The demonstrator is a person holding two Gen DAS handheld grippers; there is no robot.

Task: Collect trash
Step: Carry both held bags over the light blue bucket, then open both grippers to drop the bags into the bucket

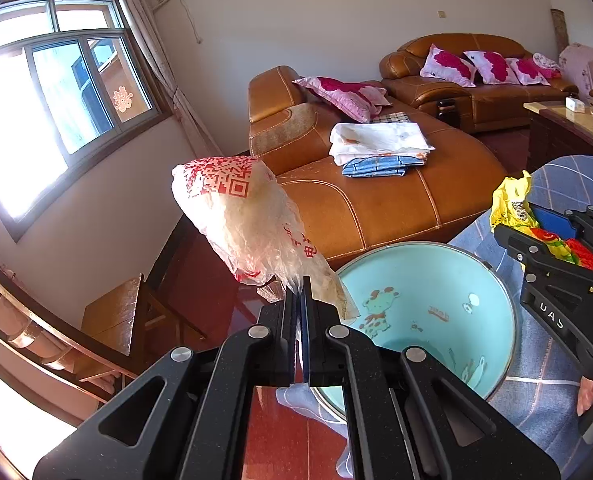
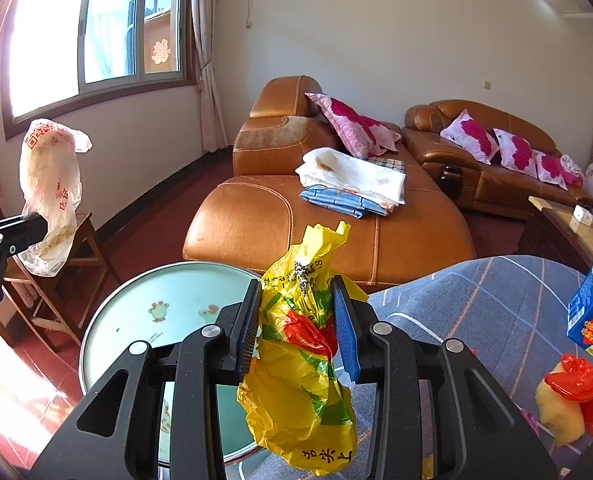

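the mouth of the pale blue bin [image 1: 436, 300] lies open, with nothing across its rim. in the left wrist view the translucent bag [image 1: 248, 220] hangs over the bin's left edge and the yellow bag [image 1: 512, 204] sits at its right. far behind the bin the brown sofa [image 2: 336, 216] blocks the way, with folded cloths [image 2: 352, 184] on its seat. to the right the checked blue cloth [image 2: 496, 304] carries a blue carton [image 2: 588, 316] and a red bag [image 2: 580, 384]. left of the bin a wooden stool [image 1: 112, 320] stands on bare red floor [image 2: 148, 236].
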